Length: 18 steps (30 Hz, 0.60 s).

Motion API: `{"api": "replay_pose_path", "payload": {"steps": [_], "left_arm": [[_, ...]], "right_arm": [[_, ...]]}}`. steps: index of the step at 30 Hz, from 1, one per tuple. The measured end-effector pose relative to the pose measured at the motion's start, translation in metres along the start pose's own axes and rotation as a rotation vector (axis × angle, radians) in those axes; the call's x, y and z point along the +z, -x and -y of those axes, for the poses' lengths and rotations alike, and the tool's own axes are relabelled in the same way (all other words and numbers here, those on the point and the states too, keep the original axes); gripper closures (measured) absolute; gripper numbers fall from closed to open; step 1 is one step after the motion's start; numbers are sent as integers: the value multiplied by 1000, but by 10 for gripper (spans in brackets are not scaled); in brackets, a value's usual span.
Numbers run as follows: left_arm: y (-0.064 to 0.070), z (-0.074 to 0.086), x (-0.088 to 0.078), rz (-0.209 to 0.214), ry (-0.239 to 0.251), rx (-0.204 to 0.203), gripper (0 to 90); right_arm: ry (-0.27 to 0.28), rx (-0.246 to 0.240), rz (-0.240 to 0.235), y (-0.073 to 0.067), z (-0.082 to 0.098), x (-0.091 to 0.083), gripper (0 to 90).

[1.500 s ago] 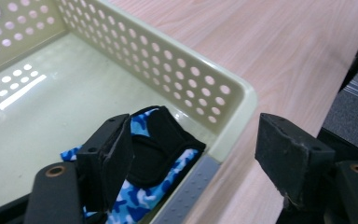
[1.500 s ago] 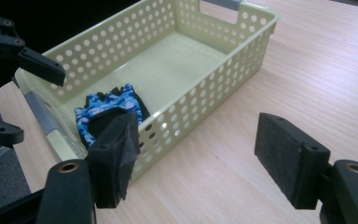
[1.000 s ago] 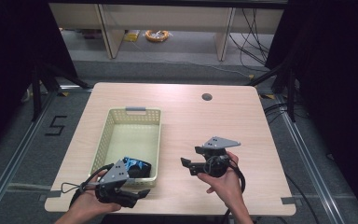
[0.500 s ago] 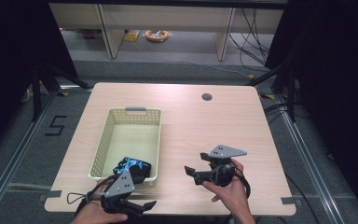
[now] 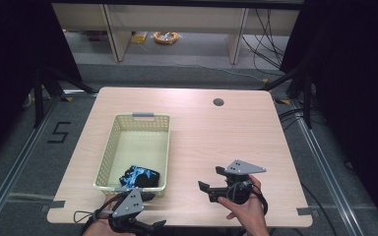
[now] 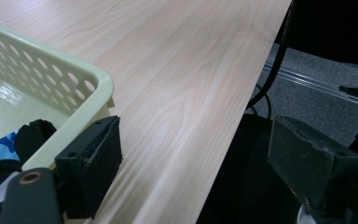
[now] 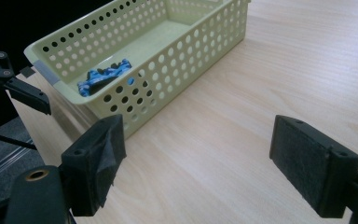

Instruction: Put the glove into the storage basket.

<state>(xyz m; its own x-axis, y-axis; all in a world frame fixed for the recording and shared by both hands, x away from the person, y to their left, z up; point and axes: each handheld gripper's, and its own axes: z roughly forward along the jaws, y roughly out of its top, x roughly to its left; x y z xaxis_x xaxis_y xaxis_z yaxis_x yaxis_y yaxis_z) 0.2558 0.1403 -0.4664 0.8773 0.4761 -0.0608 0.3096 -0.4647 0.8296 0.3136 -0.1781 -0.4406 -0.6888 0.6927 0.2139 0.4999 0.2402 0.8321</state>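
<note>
Wooden table (image 5: 211,132): light grain, with a round cable hole (image 5: 218,102) near its far edge. Pale yellow perforated basket (image 5: 109,152) stands on the table's left half, long side running away from the person. Inside it, at the near end, lies a black-and-blue camouflage cloth item (image 5: 139,176), resting on the basket floor against the near wall.

Left gripper (image 5: 145,211) sits at the table's near edge, just beside the basket's near corner. Its jaws have just been opening and stand wide apart, nothing between them. Right gripper (image 5: 211,179) is held over bare table right of the basket, jaws likewise just opened, released and empty.
</note>
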Motion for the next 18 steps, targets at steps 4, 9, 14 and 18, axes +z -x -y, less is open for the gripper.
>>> {"api": "replay_pose_path", "payload": {"steps": [4, 9, 14, 18], "left_arm": [[1, 5, 3, 2, -9, 17, 168], [3, 12, 7, 15, -39, 6, 168], [4, 17, 10, 12, -27, 11, 169], [3, 21, 9, 24, -54, 26, 168]], "right_arm": [[-8, 23, -3, -2, 6, -2, 196], [-25, 40, -2, -5, 13, -4, 196], [2, -2, -5, -3, 17, -5, 192], [27, 5, -29, -4, 22, -5, 188]]}}
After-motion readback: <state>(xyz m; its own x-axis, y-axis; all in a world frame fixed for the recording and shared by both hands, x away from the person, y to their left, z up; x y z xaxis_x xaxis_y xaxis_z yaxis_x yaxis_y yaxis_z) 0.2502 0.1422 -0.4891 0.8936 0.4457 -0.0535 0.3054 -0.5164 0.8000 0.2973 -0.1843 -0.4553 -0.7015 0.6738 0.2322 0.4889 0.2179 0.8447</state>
